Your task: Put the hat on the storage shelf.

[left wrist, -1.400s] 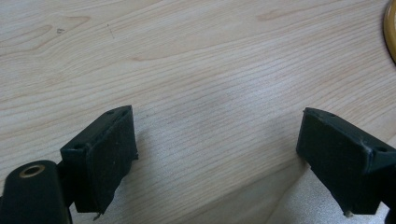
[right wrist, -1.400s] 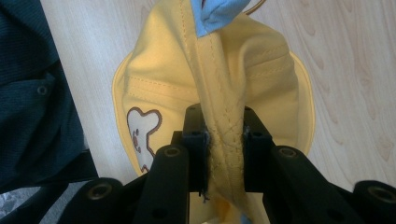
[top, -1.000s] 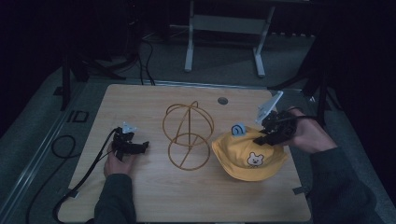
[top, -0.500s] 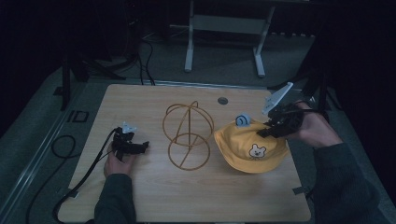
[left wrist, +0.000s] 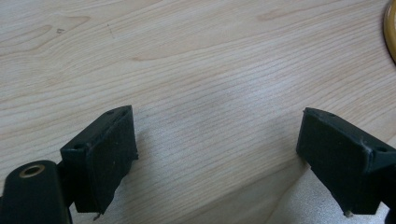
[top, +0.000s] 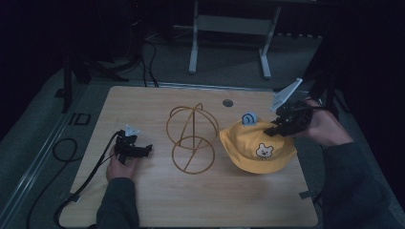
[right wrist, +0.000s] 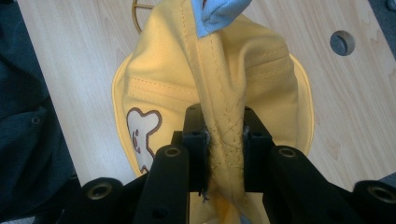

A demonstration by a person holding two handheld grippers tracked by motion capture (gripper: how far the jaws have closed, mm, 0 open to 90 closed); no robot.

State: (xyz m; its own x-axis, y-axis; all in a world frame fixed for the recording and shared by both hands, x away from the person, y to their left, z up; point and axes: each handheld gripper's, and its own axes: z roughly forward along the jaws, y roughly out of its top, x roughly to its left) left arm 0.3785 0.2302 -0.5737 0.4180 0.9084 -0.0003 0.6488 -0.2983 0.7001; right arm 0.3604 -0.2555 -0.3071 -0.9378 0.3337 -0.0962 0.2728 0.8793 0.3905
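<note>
1. Yellow hat (top: 258, 145) on the wooden table (top: 143, 109), just to the right of the gold wire stand (top: 192, 138) — close beside it, brim edge near the wire loops, contact not clear from the high view.
2. Bear face patch (top: 263, 151) on the side of the hat turned away from the stand, toward the near edge of the table.
3. Small blue tab (top: 249, 118) standing up at the far side of the hat, right of the stand's upper loop.
4. Right gripper (top: 279, 128) at the far right part of the hat, well to the right of the stand, held by the right hand (top: 325, 128).
5. In the right gripper view: jaws clenched on a fold of the yellow hat (right wrist: 219, 93), stitched cloth squeezed between the two black pads (right wrist: 196, 140); cloth pulled up into a ridge from the pads toward the blue tab (right wrist: 219, 14).
6. Same view: bear face patch (right wrist: 140, 130) to the left of the pinched fold, a piece of the stand (right wrist: 135, 11) behind the hat at the top, a round hole (right wrist: 342, 43) in the table at the upper right.
7. Left gripper (top: 138, 150) low over the table, well to the left of the stand, in the left hand (top: 119, 164), cable (top: 81, 183) trailing toward the near left.
8. In the left gripper view: jaws released, wide apart — bare wood (left wrist: 210, 93) between the pads (left wrist: 105, 158), a gold curve of the stand (left wrist: 390, 28) at the right edge.
</note>
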